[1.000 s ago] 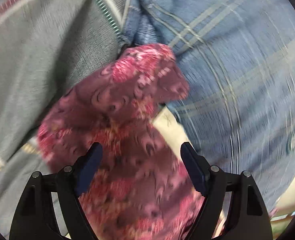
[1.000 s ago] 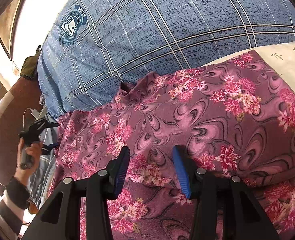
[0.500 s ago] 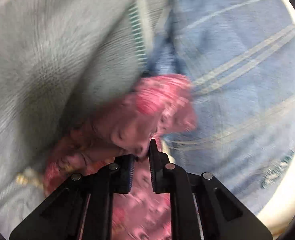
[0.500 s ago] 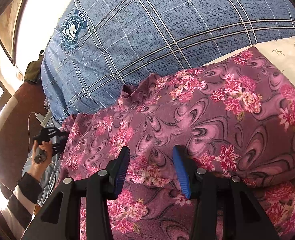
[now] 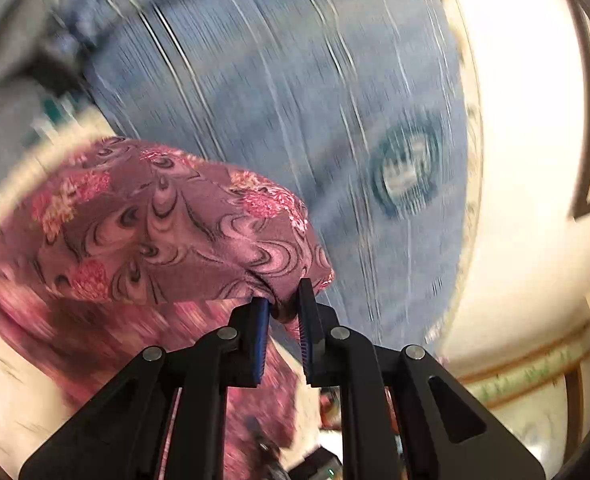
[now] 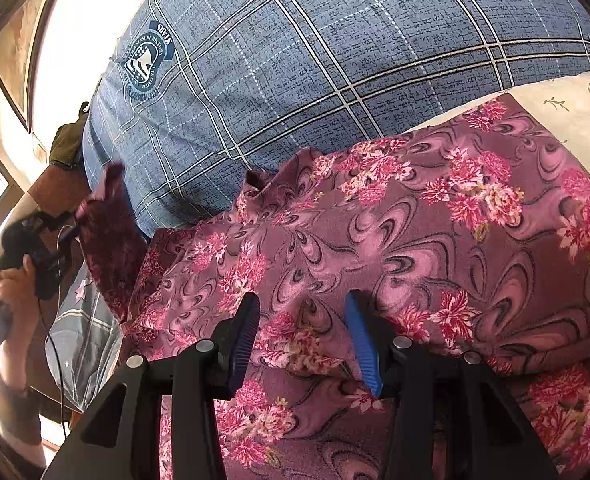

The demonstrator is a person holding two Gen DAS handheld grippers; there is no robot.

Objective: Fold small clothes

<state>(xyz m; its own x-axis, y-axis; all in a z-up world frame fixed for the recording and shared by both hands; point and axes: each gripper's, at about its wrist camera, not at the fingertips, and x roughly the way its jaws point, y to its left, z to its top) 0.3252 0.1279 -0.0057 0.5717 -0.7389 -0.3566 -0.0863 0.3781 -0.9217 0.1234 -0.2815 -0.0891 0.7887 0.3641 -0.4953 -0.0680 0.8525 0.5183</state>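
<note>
Floral garment [image 6: 395,216] mid-fold: left tongs [image 5: 283,312] pinching a lifted corner, right tongs [image 6: 303,340] spread over it; fold unfinished.

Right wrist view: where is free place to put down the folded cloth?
Free: the cream sheet strip at upper right, between the blue plaid cover and the floral garment. Crowded: the garment fills the centre under the right gripper; the left gripper lifts its corner.

left hand-held gripper [image 5: 283,310] is pinching a corner of the purple floral cloth [image 5: 167,224] | cloth is hanging lifted | blue checked blanket [image 5: 295,120] is lying behind, blurred
</note>
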